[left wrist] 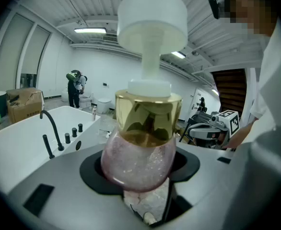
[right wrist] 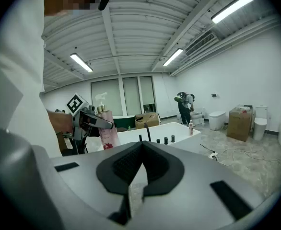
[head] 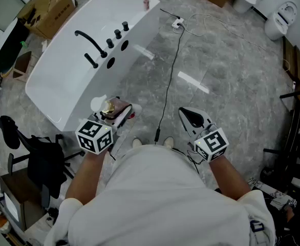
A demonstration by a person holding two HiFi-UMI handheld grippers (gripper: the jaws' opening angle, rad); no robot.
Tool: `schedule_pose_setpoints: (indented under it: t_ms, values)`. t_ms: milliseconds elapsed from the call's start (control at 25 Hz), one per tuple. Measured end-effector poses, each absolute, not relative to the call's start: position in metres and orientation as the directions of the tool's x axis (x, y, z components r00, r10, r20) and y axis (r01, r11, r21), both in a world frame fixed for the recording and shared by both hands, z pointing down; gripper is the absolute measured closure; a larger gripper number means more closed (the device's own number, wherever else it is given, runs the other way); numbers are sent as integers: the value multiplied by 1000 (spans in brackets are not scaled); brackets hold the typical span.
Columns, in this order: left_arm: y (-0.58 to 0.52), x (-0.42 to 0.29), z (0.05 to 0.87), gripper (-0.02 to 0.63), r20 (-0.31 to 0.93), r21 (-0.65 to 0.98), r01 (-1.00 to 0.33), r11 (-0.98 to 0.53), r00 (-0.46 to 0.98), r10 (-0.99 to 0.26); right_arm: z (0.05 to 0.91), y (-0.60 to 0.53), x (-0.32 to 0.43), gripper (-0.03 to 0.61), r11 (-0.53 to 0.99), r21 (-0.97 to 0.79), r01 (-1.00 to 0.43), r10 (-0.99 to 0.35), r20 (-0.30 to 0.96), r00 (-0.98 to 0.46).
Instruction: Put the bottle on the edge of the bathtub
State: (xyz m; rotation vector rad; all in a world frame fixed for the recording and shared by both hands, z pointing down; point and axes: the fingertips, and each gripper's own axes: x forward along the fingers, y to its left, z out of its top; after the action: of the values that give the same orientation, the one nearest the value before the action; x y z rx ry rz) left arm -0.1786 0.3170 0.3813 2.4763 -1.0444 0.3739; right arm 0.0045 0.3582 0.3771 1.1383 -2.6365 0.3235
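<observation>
A round pink bottle (left wrist: 139, 164) with a gold collar and a white pump top stands upright between my left gripper's jaws, which are shut on its body. In the head view the left gripper (head: 120, 110) holds the bottle (head: 109, 106) just off the near end of the white bathtub (head: 63, 81). Over the floor to the right, my right gripper (head: 191, 116) is shut with nothing in it. The right gripper view shows its pads (right wrist: 131, 164) meeting, with the held bottle (right wrist: 107, 132) and the tub (right wrist: 171, 145) beyond.
A black faucet (head: 91, 45) and knobs sit on the tub's rim, and a small bottle (head: 146, 0) stands at its far end. A cable (head: 170, 70) runs across the grey floor. Cardboard box (head: 47, 9) far left, toilet (head: 280, 19) far right, black chair (head: 37, 152) near left.
</observation>
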Motion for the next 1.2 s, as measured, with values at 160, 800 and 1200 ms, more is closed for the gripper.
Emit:
schedule_pose_setpoints:
  t_ms: [160, 800, 1200]
  values:
    - [313, -211, 385, 373, 391, 280, -710, -647, 699, -598, 377, 355, -42, 572, 671, -89, -736, -686, 305, -661]
    - [250, -204, 423, 373, 420, 320, -690, -649, 717, -556, 405, 306, -56, 522, 678, -129, -723, -653, 345, -674]
    - [113, -124, 407, 373, 443, 271, -771, -576, 631, -637, 387, 166, 43, 523, 737, -129, -664, -613, 287, -736]
